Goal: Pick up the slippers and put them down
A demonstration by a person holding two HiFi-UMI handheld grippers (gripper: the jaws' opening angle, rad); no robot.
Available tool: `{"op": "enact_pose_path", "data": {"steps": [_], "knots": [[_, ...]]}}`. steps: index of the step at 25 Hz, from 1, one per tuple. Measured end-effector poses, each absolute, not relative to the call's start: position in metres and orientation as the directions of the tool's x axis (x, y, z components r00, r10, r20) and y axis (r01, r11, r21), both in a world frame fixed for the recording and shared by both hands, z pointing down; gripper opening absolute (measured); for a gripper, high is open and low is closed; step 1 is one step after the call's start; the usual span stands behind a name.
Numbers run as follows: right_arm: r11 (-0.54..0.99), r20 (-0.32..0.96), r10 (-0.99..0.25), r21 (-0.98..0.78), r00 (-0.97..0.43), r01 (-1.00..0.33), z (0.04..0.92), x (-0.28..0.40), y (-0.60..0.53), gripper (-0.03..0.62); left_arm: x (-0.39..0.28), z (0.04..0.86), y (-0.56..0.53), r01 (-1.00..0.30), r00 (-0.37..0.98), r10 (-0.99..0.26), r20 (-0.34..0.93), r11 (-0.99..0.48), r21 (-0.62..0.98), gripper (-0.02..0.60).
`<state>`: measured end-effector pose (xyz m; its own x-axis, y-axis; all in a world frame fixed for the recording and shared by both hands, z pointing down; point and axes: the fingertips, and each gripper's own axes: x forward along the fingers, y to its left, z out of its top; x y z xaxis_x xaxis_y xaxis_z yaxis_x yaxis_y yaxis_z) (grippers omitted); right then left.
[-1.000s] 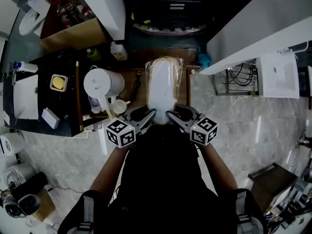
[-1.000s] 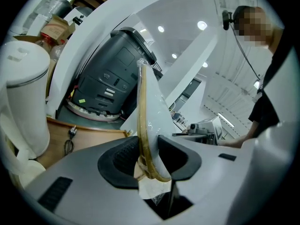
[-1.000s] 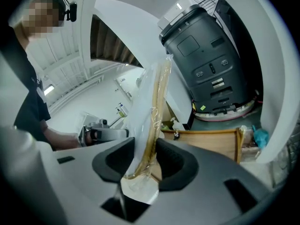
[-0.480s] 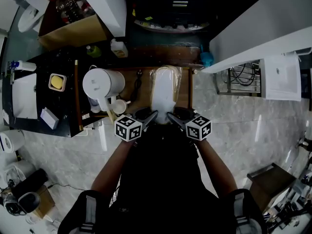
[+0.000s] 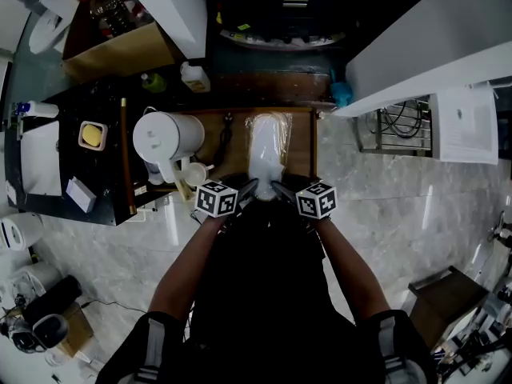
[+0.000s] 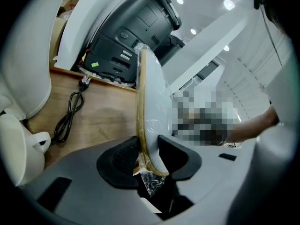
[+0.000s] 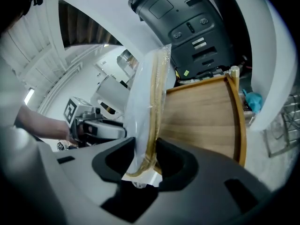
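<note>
A wooden bench (image 5: 301, 146) stands on pale marbled floor, with a dark appliance behind it. The slippers (image 5: 269, 146), a white pair with a tan sole edge in clear wrap, lie lengthwise above the middle of the bench, right of a black cable (image 5: 225, 137). The left tongs (image 6: 149, 151) and right tongs (image 7: 145, 161) each pinch the pack's near end from opposite sides. Whether its far end touches the bench is hard to tell. This looks like the putting-down step: next, settle the pack flat, then spread both tongs together. No writing is legible; the appliance's small stickers are too small to read.
</note>
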<state>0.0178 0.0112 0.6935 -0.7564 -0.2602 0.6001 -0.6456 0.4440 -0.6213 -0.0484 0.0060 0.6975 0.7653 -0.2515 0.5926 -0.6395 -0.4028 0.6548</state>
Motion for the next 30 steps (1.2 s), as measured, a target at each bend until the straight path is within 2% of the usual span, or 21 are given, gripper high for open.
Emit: {"op": "enact_pose_path", "data": {"steps": [12,21,30], "knots": [[0.349,0.693,-0.253,-0.586,-0.675,-0.732,0.741,0.024,-0.003,0.152,-0.045,0.747,-0.008,-0.731,0.683,-0.266,0.681,-0.264,0.63,0.137],[0.289,0.706,-0.245,-0.601,-0.665,-0.745,0.757,0.022,-0.006,0.158,-0.048,0.768,-0.006,-0.728,0.682,-0.262,0.683,-0.153,0.668,0.144],[0.321,0.774,-0.258,-0.496,-0.578,-0.807,0.766,0.026,-0.011,0.178,-0.05,0.776,-0.009,-0.774,0.633,-0.233,0.738,-0.207,0.598,0.15]]}}
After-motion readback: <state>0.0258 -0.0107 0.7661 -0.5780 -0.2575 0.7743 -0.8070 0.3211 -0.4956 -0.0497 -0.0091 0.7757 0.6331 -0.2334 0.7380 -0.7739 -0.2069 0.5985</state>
